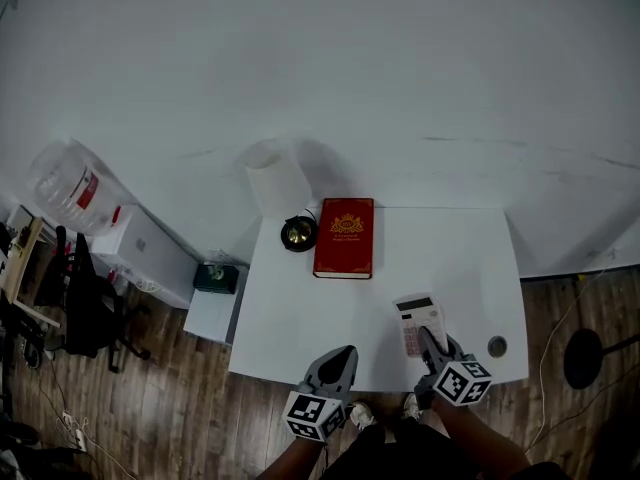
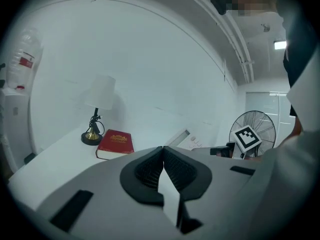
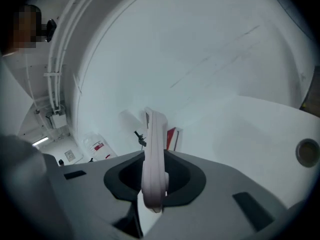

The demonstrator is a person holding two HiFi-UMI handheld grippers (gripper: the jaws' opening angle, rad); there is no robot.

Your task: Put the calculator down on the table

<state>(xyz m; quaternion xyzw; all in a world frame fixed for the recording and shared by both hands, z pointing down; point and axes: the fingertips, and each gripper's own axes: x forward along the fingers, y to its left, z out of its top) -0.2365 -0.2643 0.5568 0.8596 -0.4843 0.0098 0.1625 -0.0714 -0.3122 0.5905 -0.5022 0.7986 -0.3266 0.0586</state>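
The white calculator (image 1: pixel 417 324) with pink keys hangs over the white table (image 1: pixel 455 258) near its front right. My right gripper (image 1: pixel 430 342) is shut on its near end. In the right gripper view the calculator (image 3: pixel 154 156) stands edge-on between the jaws, with the pads pressed against it. My left gripper (image 1: pixel 343 360) sits at the table's front edge, left of the calculator, with its jaws together and nothing between them. From the left gripper view the calculator (image 2: pixel 189 140) shows far off to the right, near my right gripper's marker cube (image 2: pixel 248 139).
A red book (image 1: pixel 345 237) lies at the back middle of the table. Left of it stands a small lamp (image 1: pixel 289 204) with a white shade. A round grommet hole (image 1: pixel 497 346) sits at the front right. A low cabinet (image 1: pixel 216 305) and a water bottle (image 1: pixel 72 187) stand to the left.
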